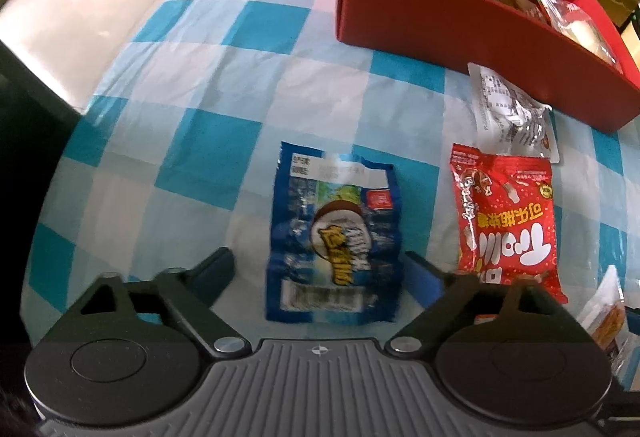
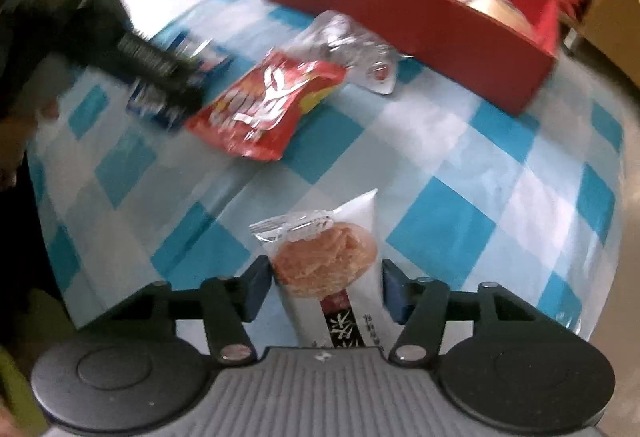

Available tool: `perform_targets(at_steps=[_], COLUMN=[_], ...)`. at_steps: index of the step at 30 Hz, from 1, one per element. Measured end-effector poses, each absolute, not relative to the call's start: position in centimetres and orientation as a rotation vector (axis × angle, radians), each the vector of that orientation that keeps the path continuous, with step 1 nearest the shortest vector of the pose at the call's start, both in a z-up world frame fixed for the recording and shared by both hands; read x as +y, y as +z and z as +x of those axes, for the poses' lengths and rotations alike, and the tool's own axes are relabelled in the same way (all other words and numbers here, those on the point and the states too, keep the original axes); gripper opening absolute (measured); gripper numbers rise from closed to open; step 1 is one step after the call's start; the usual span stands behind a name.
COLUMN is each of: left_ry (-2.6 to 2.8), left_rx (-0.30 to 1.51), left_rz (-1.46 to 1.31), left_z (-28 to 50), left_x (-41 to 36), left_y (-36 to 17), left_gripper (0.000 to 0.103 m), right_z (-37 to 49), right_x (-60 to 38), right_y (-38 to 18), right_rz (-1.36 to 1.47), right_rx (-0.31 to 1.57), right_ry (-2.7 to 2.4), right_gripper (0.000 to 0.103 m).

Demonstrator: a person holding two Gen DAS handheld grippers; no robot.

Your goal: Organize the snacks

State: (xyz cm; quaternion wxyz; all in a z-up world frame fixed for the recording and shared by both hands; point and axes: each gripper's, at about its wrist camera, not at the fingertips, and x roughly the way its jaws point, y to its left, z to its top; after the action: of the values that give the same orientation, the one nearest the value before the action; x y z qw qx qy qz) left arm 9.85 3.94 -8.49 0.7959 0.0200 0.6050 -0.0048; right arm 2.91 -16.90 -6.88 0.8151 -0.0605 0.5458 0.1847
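Note:
A blue snack packet point(image 1: 336, 233) lies flat on the blue-and-white checked cloth. My left gripper point(image 1: 324, 273) hangs over its near half, open, with a gap between each finger and the packet's sides. In the right wrist view a white cracker packet point(image 2: 324, 265) lies between the pads of my right gripper point(image 2: 326, 289), and both pads rest against its edges. A red candy bag point(image 1: 508, 225) and a silver packet point(image 1: 512, 113) lie to the right of the blue one. Behind them stands the red box point(image 1: 440, 21), which holds several packets.
The cloth-covered table's edge curves along the left, with pale floor beyond it. In the right wrist view the red candy bag point(image 2: 268, 105), the silver packet point(image 2: 352, 49) and the red box point(image 2: 400, 5) lie ahead. The left tool's dark body point(image 2: 100, 17) covers part of the blue packet point(image 2: 168, 105).

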Motion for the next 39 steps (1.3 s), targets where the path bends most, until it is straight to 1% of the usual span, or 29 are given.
perform_targets(at_steps=[3, 5, 6, 7, 10, 12, 14, 16, 19, 20, 21, 26, 30, 39], left_ry=[-0.004, -0.003, 0.005, 0.02, 0.022, 0.023, 0.019, 0.016, 0.018, 0.019, 0.019, 0.015, 0.008, 0.001], left_rx=[1.295, 1.289, 1.285, 1.287, 1.293, 1.288, 1.277, 1.273, 1.262, 1.26, 1.257, 1.239, 1.238, 1.212], left_rz=[0.031, 0.051, 0.059, 0.059, 0.026, 0.038, 0.048, 0.043, 0.044, 0.046, 0.05, 0.06, 0.054, 0.054], left_z=[9.9, 9.8, 9.9, 9.9, 10.2, 10.3, 10.1, 10.1, 9.8, 9.4, 9.3, 8.7, 8.6, 8.6], left_x=[4.2, 4.0, 3.9, 4.0, 4.5, 4.4, 4.5, 4.6, 4.5, 4.4, 4.3, 4.1, 4.1, 4.2], left_y=[-8.4, -8.5, -8.5, -8.7, -9.0, -9.3, -9.4, -9.4, -9.3, -9.1, -9.1, -8.9, -8.8, -8.9], left_gripper=[0.085, 0.089, 0.095, 0.098, 0.1, 0.103, 0.103, 0.103, 0.103, 0.103, 0.103, 0.103, 0.103, 0.103], right_z=[3.0, 3.4, 3.6, 3.9, 4.3, 4.4, 4.3, 4.2, 3.9, 3.9, 3.9, 3.6, 3.9, 3.3], right_x=[-17.3, -17.5, -17.4, -17.3, -16.7, -16.4, -16.2, -16.0, -15.6, -15.3, -14.9, -13.0, -13.3, -13.4], right_y=[-6.2, -5.9, -6.0, -6.2, -7.0, -7.2, -7.3, -7.4, -7.7, -7.9, -8.2, -8.6, -8.6, -8.5], right_rz=[-0.071, -0.033, -0.022, -0.008, -0.03, -0.046, -0.054, -0.052, -0.059, -0.065, -0.078, -0.188, -0.182, -0.169], right_rx=[1.139, 1.128, 1.133, 1.139, 1.164, 1.154, 1.145, 1.14, 1.135, 1.141, 1.161, 1.171, 1.18, 1.136], right_ry=[0.368, 0.334, 0.324, 0.31, 0.291, 0.288, 0.286, 0.303, 0.321, 0.334, 0.349, 0.303, 0.306, 0.293], right_gripper=[0.053, 0.053, 0.053, 0.053, 0.054, 0.056, 0.058, 0.066, 0.081, 0.095, 0.103, 0.103, 0.103, 0.103])
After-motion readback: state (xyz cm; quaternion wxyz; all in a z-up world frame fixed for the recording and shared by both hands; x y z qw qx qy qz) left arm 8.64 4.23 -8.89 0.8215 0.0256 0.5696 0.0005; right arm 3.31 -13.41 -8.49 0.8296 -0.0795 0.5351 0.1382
